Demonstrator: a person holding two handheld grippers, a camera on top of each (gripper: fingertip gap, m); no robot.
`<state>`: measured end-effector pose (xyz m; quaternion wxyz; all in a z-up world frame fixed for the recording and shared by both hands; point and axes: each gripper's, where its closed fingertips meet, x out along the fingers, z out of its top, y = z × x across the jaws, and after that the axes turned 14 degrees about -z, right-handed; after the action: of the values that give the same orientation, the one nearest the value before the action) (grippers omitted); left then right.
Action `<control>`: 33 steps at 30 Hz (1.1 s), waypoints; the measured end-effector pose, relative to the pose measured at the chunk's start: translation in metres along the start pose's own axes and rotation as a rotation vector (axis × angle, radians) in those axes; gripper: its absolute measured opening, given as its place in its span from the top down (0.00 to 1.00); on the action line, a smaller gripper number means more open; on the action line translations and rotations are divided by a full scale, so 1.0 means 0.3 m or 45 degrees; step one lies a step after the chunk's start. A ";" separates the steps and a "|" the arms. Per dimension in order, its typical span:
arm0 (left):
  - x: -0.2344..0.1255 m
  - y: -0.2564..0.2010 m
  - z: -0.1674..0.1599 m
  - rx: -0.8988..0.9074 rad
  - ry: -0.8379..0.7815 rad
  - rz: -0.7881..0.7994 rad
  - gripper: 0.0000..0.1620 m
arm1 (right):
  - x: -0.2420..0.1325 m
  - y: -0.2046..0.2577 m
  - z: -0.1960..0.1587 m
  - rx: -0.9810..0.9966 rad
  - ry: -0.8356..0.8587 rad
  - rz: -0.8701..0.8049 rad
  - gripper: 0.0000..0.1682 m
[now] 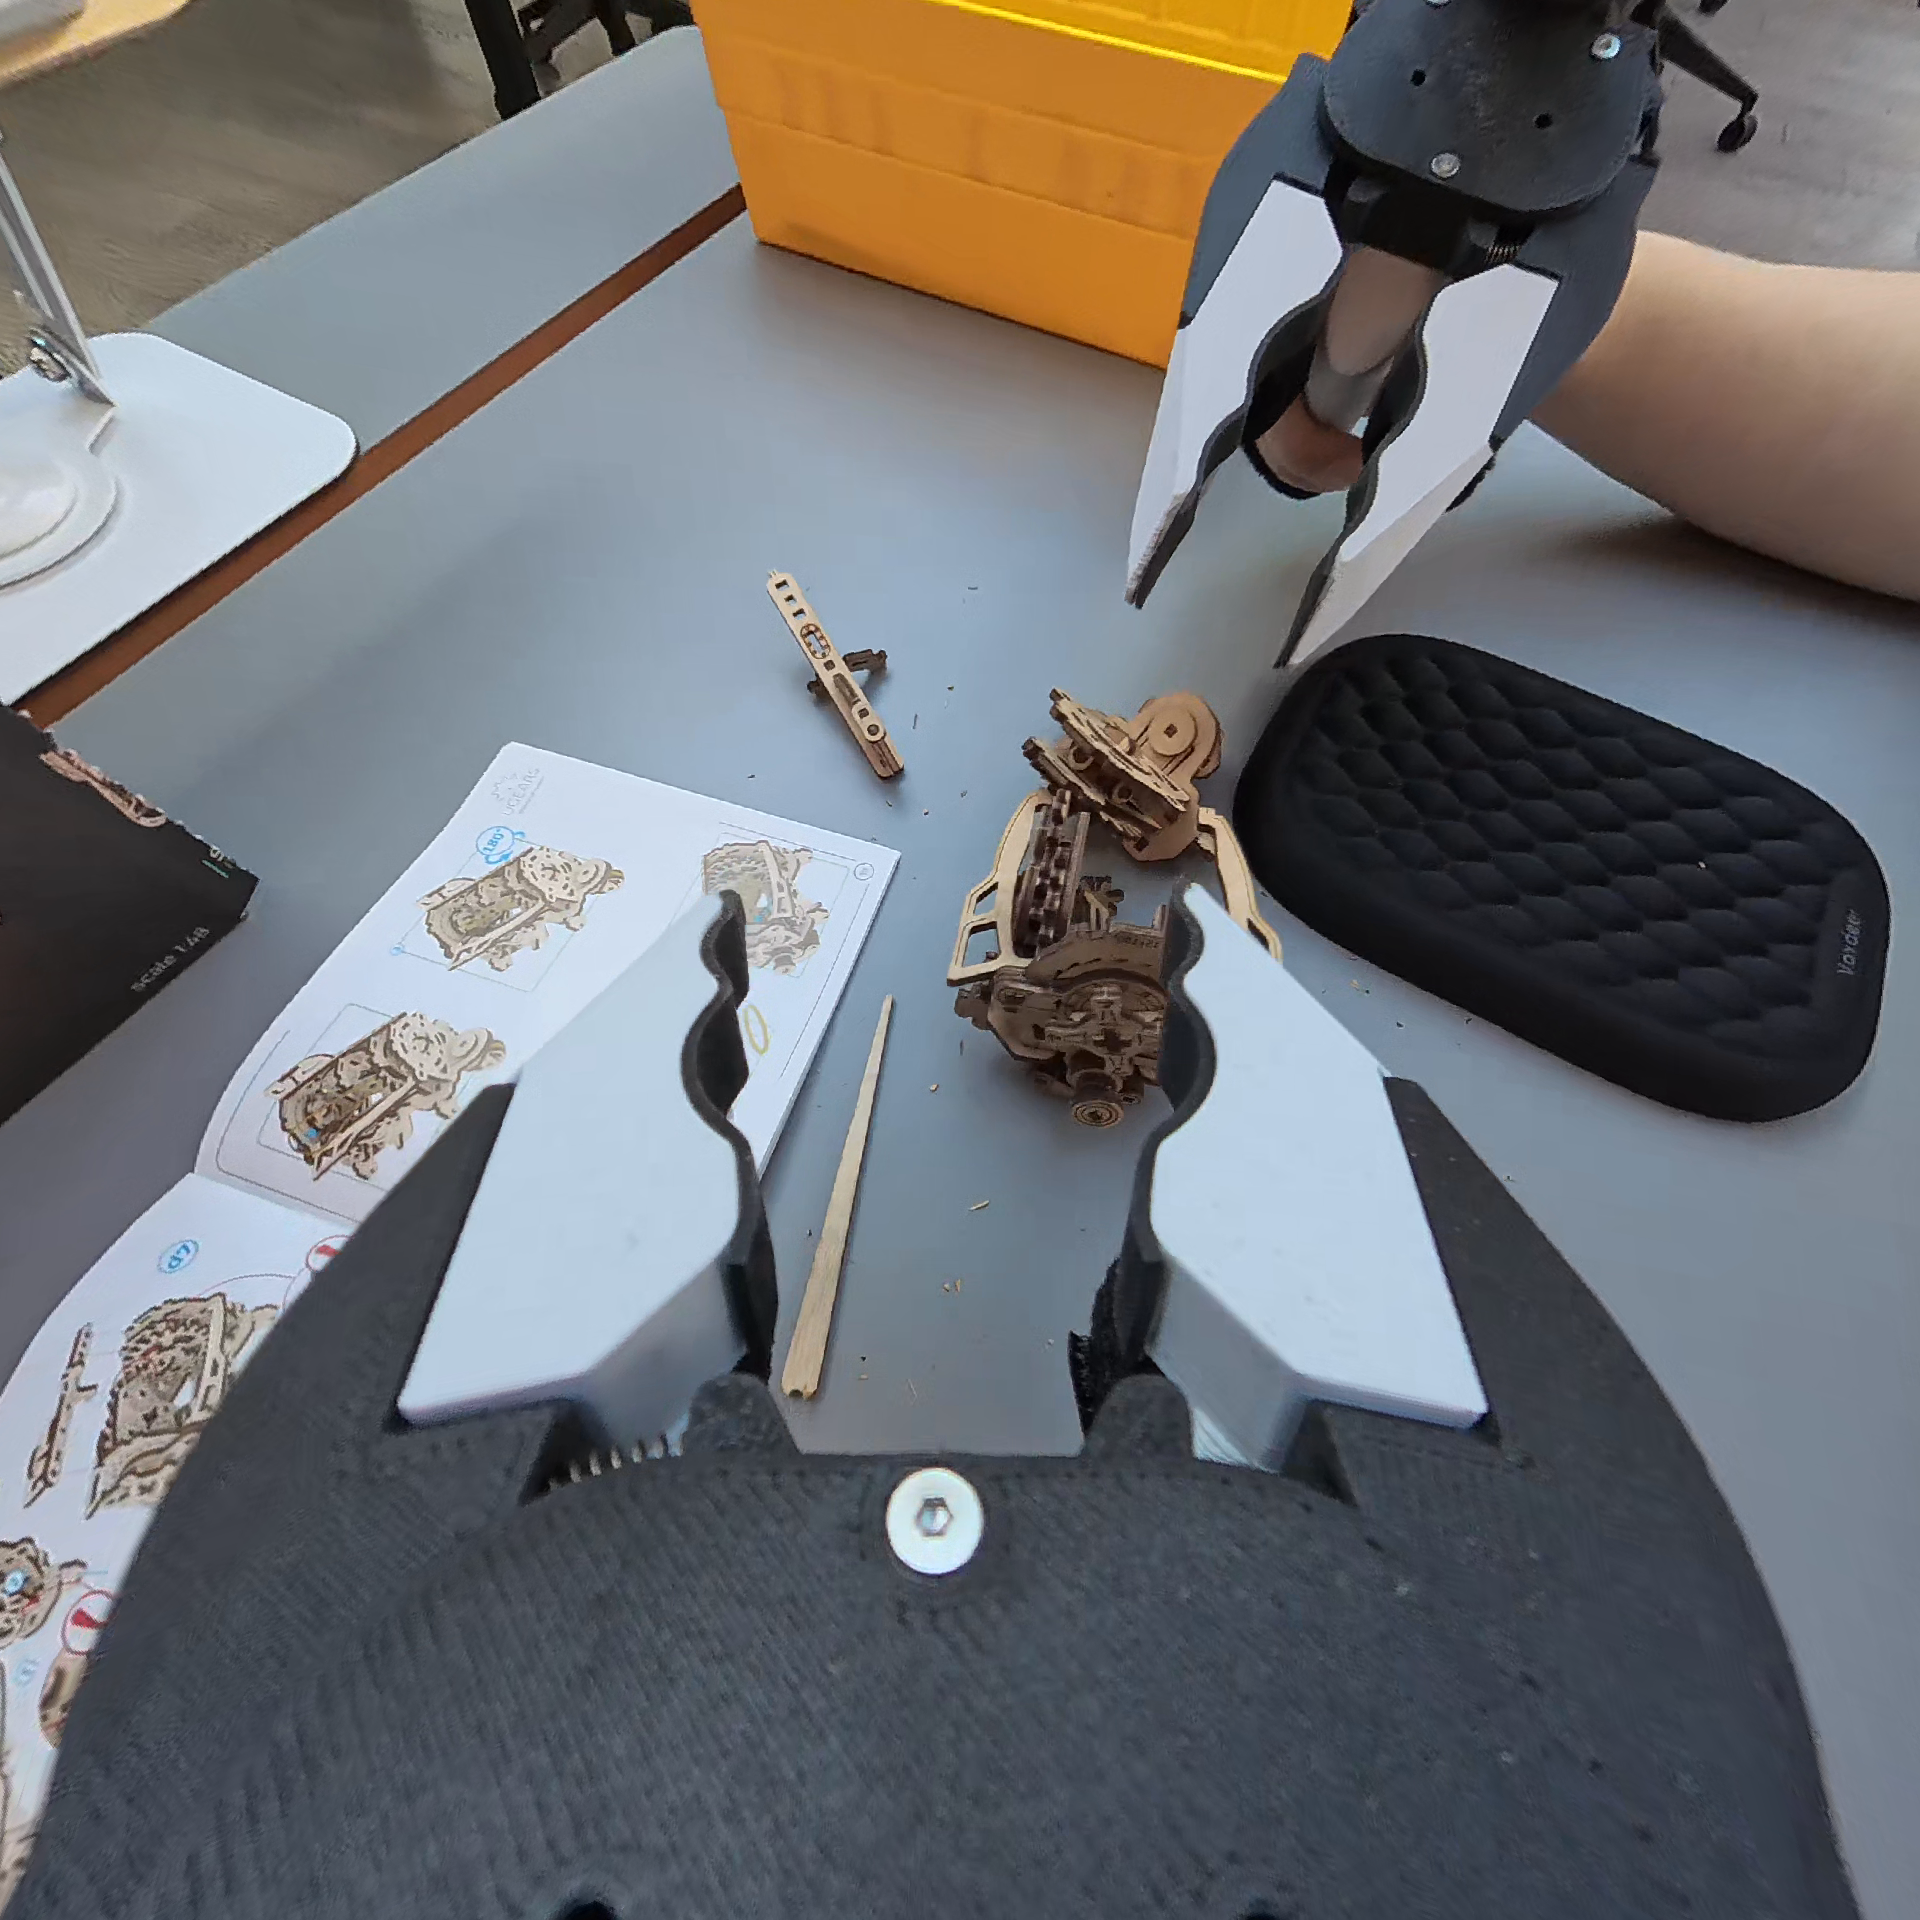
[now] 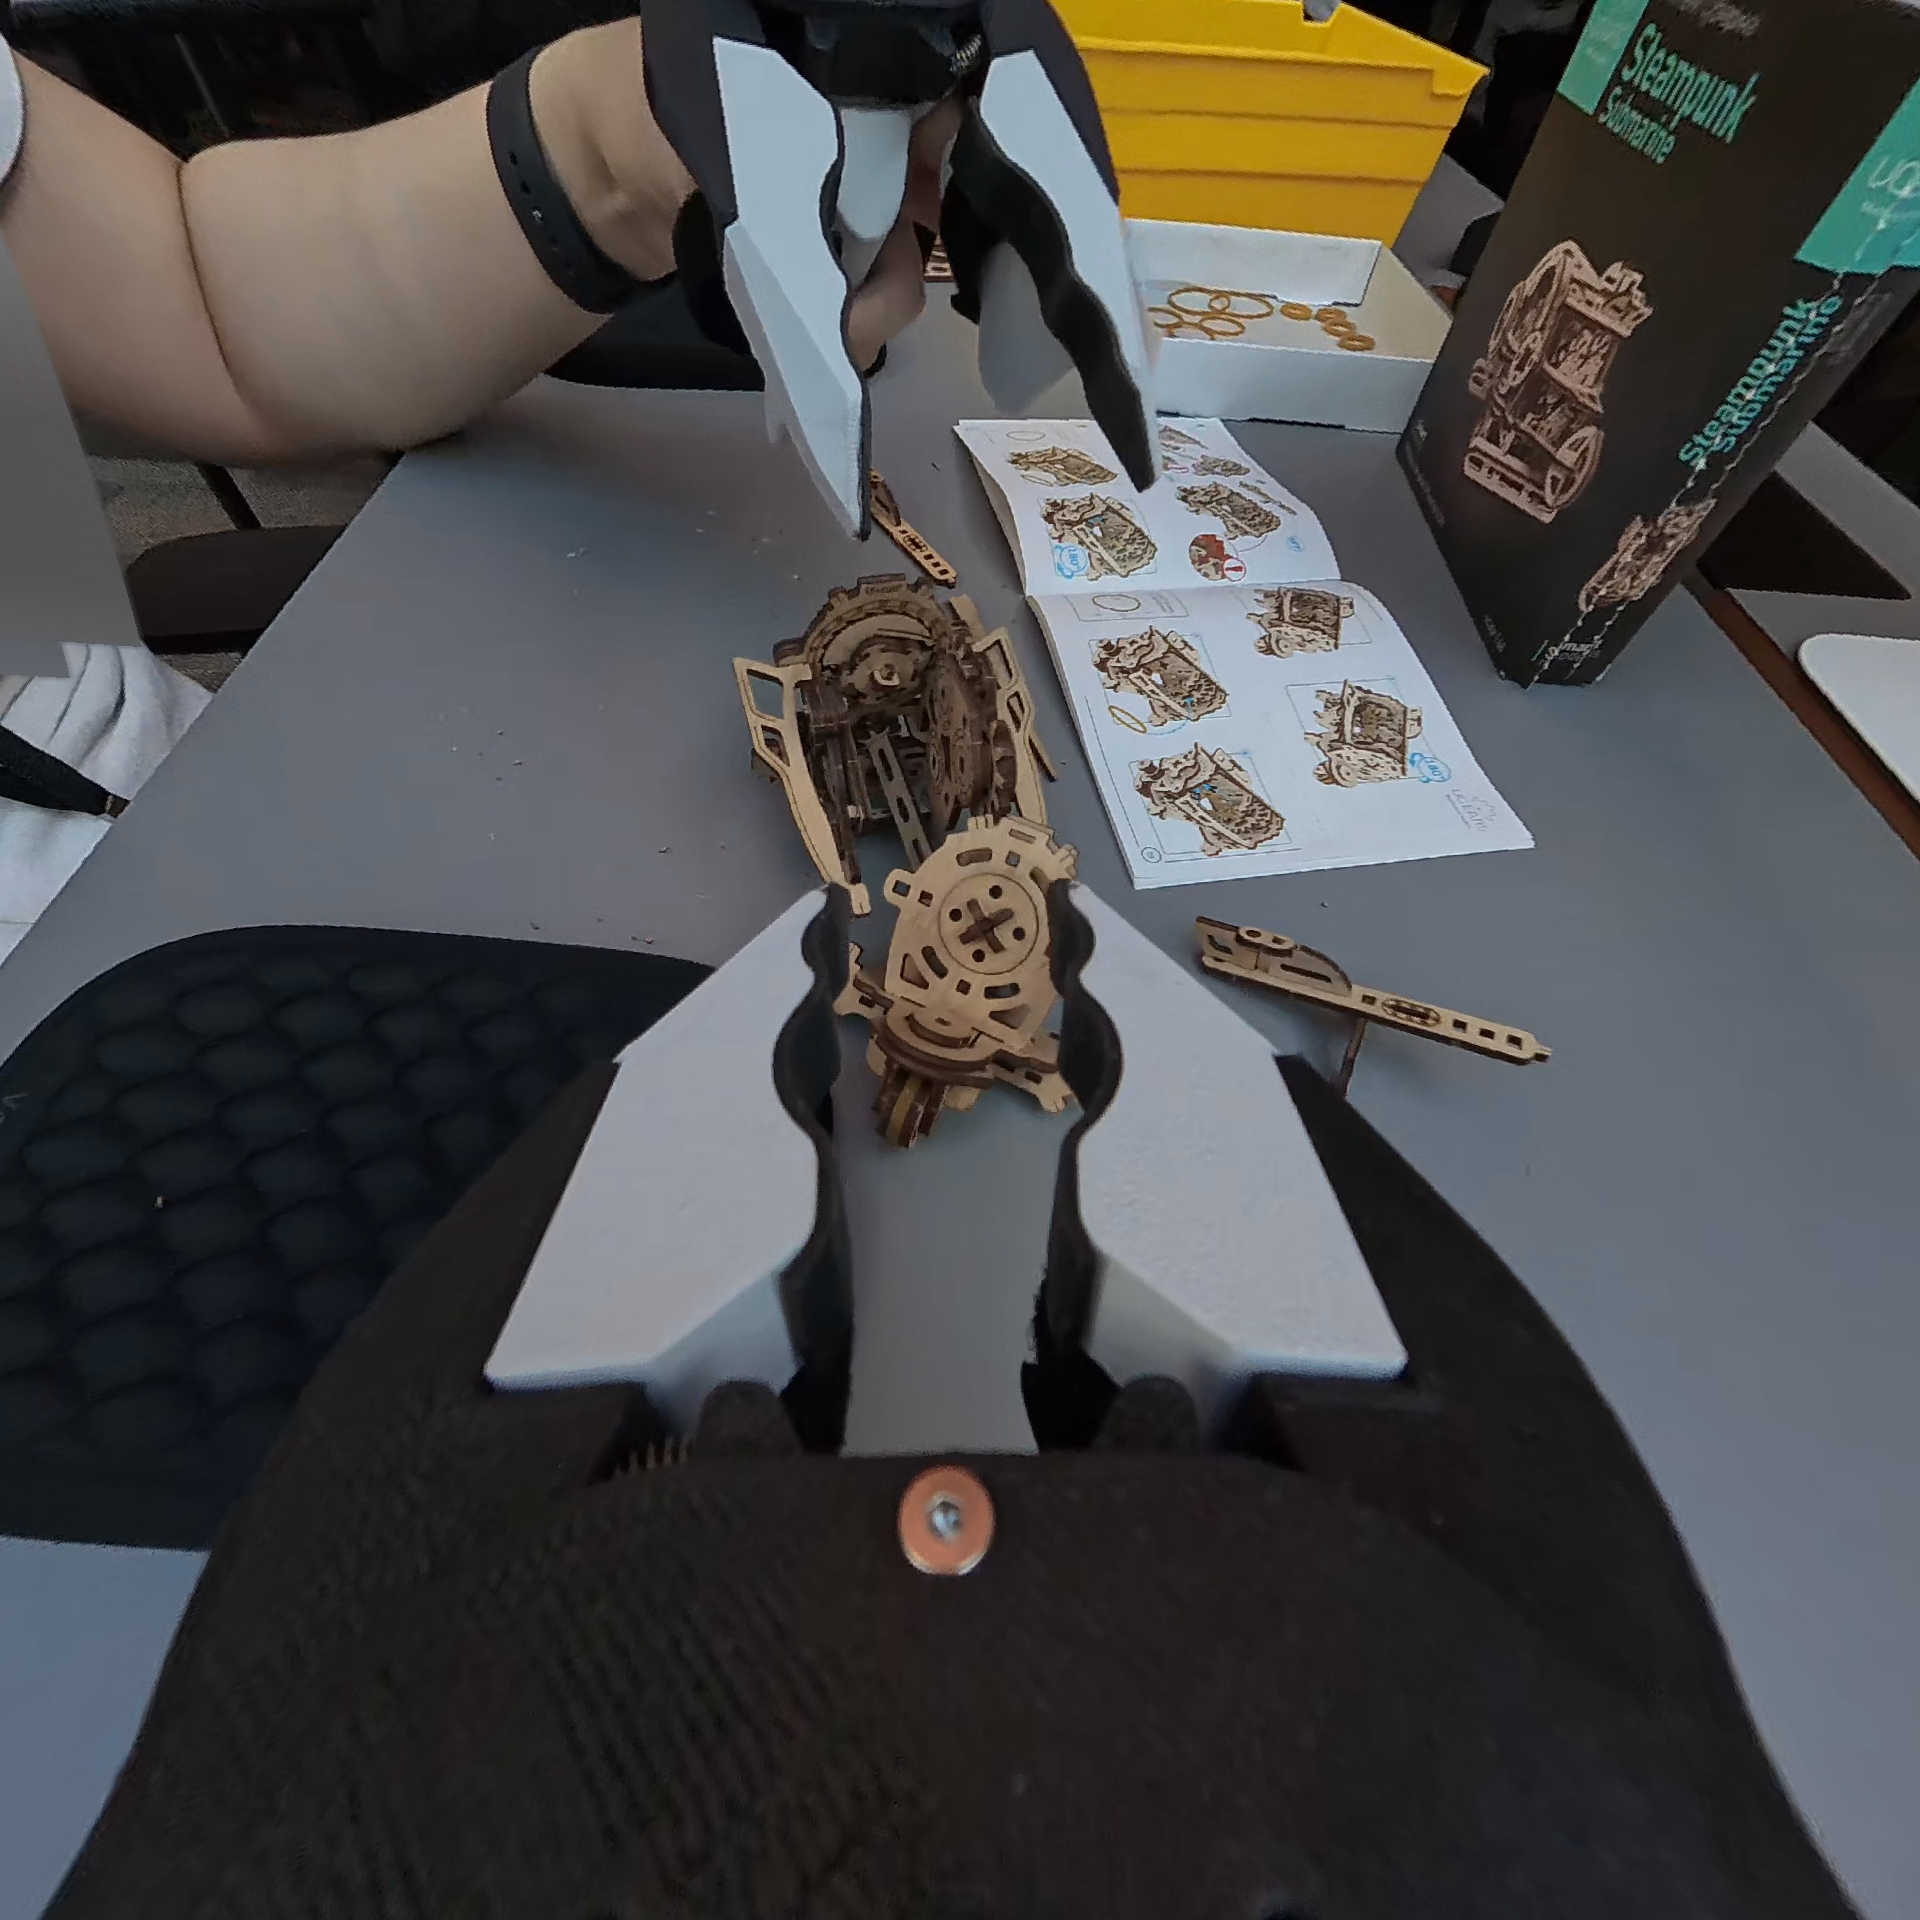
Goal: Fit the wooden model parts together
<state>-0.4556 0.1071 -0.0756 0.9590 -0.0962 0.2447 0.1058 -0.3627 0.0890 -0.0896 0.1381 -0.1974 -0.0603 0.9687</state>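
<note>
A partly built wooden model lies on the grey table. A round wooden sub-part rests at its end; I cannot tell if they are joined. My left gripper is open, its right finger over the model's edge, and it shows above the model in the right wrist view. My right gripper is open and hovers with the round sub-part between its fingers; the left wrist view shows it held above the table. A slotted wooden strip lies apart.
An open instruction booklet, a thin wooden stick, a black padded wrist rest, a yellow bin, a dark kit box and a white tray of wooden rings ring the model. Some 11 cm of space lies between my two pairs of fingers. Between my left fingertips and the thin wooden stick there is roughly 9 cm.
</note>
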 end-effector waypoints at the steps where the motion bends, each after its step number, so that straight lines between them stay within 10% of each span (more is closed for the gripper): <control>1: -0.008 0.009 -0.009 -0.011 -0.014 0.007 0.51 | -0.003 -0.009 -0.011 0.028 0.042 -0.018 0.77; 33: 0.001 0.000 -0.106 -0.116 -0.082 -0.078 0.48 | 0.045 0.005 -0.173 0.094 0.523 -0.396 0.81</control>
<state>-0.4696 0.0997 -0.1030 0.9638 -0.1435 0.2055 0.0906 -0.3543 0.0949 -0.1423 0.3018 -0.3731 -0.0251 0.8769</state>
